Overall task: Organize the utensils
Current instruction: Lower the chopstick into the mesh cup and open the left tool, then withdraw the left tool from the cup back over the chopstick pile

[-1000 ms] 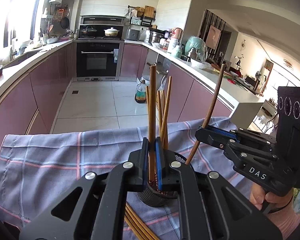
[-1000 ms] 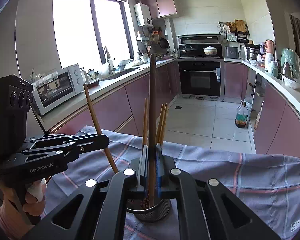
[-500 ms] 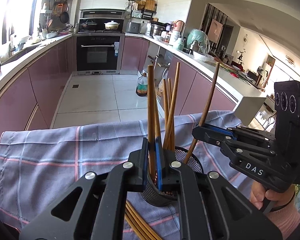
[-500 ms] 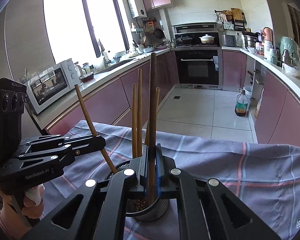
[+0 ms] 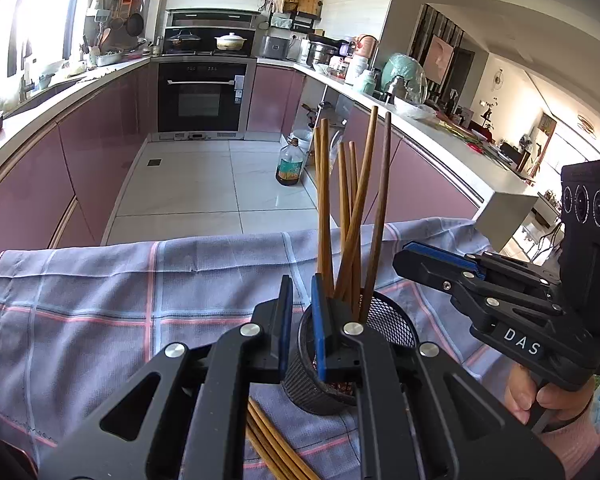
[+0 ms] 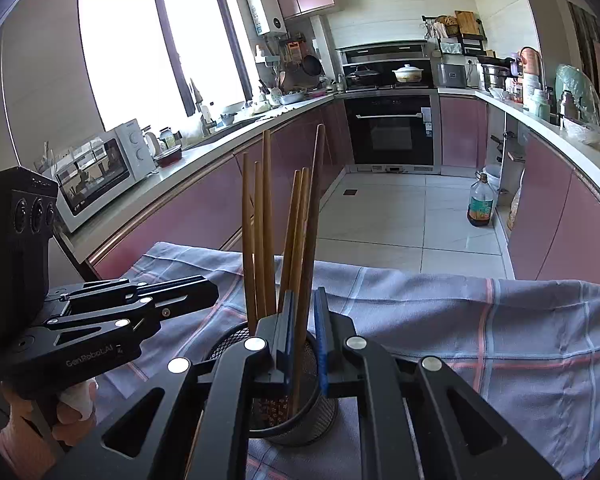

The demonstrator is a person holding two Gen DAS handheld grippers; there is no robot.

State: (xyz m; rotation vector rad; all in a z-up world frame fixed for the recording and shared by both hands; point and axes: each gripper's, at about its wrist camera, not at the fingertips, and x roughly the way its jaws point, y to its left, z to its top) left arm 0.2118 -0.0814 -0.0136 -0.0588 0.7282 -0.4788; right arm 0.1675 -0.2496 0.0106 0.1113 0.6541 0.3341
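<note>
A black mesh holder (image 5: 392, 320) stands on the checked cloth (image 5: 100, 300) with several brown chopsticks (image 5: 342, 220) upright in it. My left gripper (image 5: 300, 284) hovers at the holder's left rim. Its blue pads stand a narrow gap apart, with only cloth showing between them. My right gripper (image 6: 303, 300) is over the holder (image 6: 228, 340) and its jaws are opening. A dark chopstick (image 6: 314, 208) stands between them, loose, its foot inside the holder. Each view also shows the other gripper from the side: the right gripper (image 5: 404, 256) and the left gripper (image 6: 208, 292).
Loose chopsticks (image 5: 276, 452) lie on the cloth under my left gripper. The cloth's far edge (image 6: 460, 280) drops to the kitchen floor. A hand (image 5: 540, 396) holds the right gripper and another hand (image 6: 72, 404) holds the left.
The chopstick that my left gripper held has left its pads and stands in the holder. The right jaws have parted around the dark chopstick, which sits lower. The left gripper has sunk towards the holder.
</note>
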